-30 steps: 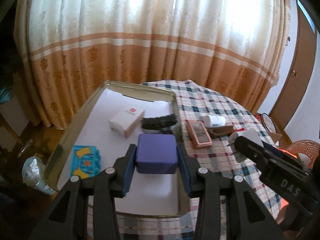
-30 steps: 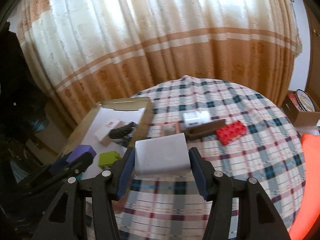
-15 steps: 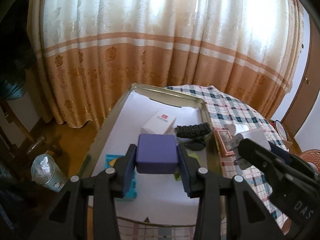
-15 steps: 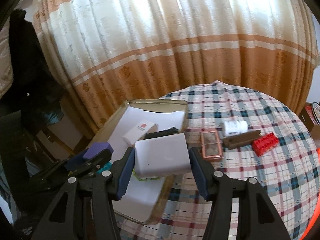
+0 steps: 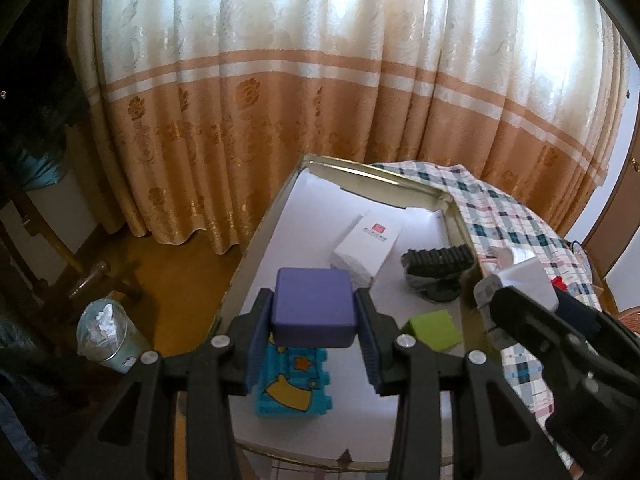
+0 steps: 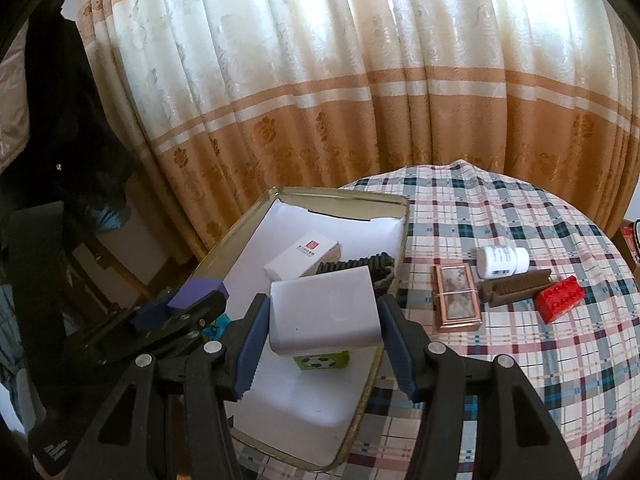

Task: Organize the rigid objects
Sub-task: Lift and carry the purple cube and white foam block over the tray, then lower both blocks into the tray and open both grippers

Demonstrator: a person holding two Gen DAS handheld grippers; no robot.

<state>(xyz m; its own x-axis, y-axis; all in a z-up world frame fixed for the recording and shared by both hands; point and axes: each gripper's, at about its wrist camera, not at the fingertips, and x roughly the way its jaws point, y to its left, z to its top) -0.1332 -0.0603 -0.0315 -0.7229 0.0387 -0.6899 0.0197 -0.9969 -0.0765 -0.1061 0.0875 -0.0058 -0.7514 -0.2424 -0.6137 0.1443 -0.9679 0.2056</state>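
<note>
My left gripper [image 5: 314,316] is shut on a purple block [image 5: 312,308], held above the near left part of a paper-lined metal tray [image 5: 376,178]. My right gripper [image 6: 324,320] is shut on a white box [image 6: 324,314], held over the tray [image 6: 340,196]. In the tray lie a white carton with a red mark [image 5: 366,246], a black brush [image 5: 438,260], a green cube [image 5: 434,330] and a blue toy block [image 5: 294,384]. The left gripper with the purple block [image 6: 198,292] shows in the right wrist view. The right gripper with the white box [image 5: 520,278] shows in the left wrist view.
On the plaid tablecloth [image 6: 540,360] right of the tray lie a copper picture frame [image 6: 456,298], a white pill bottle [image 6: 502,260], a brown comb [image 6: 514,286] and a red toy brick [image 6: 560,298]. Curtains hang behind. A bin [image 5: 106,334] stands on the floor at left.
Both grippers have swung left, with their objects held. The purple block and the white box are now over the tray instead of over the tablecloth side.
</note>
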